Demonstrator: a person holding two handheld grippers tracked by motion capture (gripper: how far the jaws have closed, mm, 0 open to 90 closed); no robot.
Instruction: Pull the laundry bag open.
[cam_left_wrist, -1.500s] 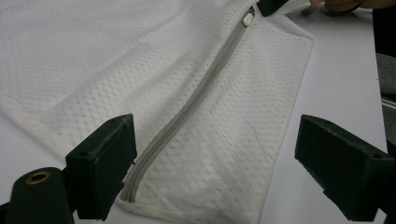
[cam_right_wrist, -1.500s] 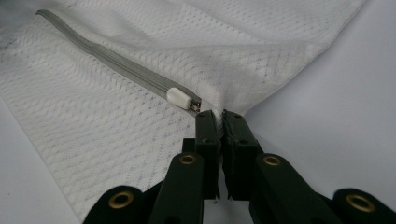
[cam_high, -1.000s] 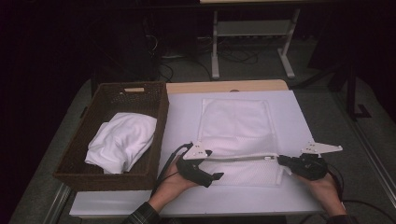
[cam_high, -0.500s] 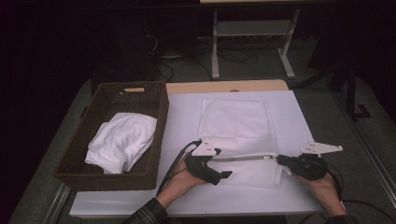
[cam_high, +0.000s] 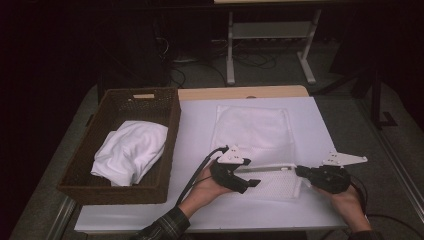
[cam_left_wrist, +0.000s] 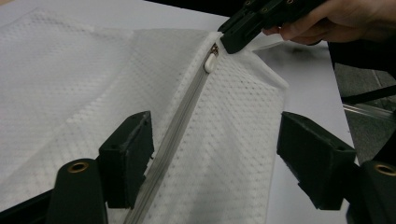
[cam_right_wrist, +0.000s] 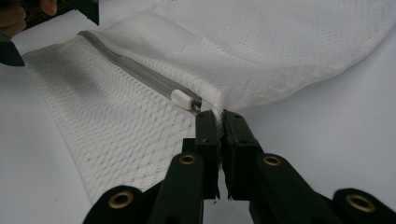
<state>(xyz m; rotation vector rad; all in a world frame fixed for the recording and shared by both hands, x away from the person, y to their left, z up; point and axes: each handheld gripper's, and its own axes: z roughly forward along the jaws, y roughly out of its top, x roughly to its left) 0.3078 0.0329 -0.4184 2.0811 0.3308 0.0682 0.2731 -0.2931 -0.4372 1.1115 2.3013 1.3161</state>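
On a white table (cam_high: 200, 130) in a dark room, right gripper (cam_right_wrist: 219, 116) pinches the mesh bag (cam_high: 252, 130) — left gripper (cam_left_wrist: 215, 144) open, closing.

Left gripper (cam_left_wrist: 215, 154) agape (right gripper (cam_right_wrist: 220, 116) clamped)

Scanning for anything to read here, and no lettering, label, brand, number or sign comes up legible. The white mesh zip bag (cam_left_wrist: 224, 140) carries no print along its grey zipper, the brown woven basket (cam_high: 165, 115) has a pale tag at its far rim too small to make out, and the white table (cam_high: 195, 125) is bare of markings.
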